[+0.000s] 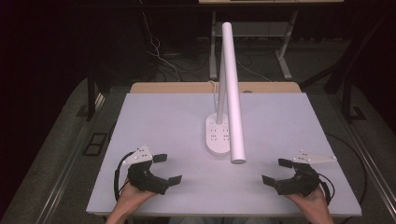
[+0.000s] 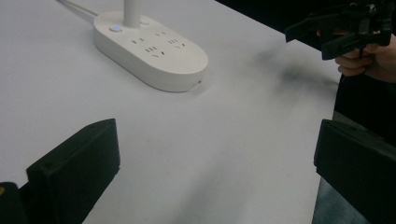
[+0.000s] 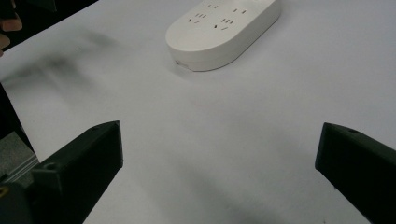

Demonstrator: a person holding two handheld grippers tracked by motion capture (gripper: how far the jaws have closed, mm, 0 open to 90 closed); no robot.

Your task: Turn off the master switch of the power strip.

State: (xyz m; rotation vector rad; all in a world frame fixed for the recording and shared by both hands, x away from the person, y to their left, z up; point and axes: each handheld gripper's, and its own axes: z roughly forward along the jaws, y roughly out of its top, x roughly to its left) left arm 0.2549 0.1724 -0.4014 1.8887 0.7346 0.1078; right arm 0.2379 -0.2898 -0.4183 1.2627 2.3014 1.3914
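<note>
Both the left gripper (image 1: 169, 169) and right gripper (image 1: 274, 171) are held with fingers released, empty, flanking the lamp base (image 1: 218, 134) on the table (image 1: 159, 121).

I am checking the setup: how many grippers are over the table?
2. The left gripper is near the table's front left, the right gripper near its front right, both open, with the lamp base between them, farther back.

I see the lamp base (image 1: 218, 135) mid-table (image 1: 163, 121), its head (image 1: 232, 93) reaching toward me; my left tool (image 1: 168, 169) and right tool (image 1: 274, 171) flank it, nearer me.
</note>
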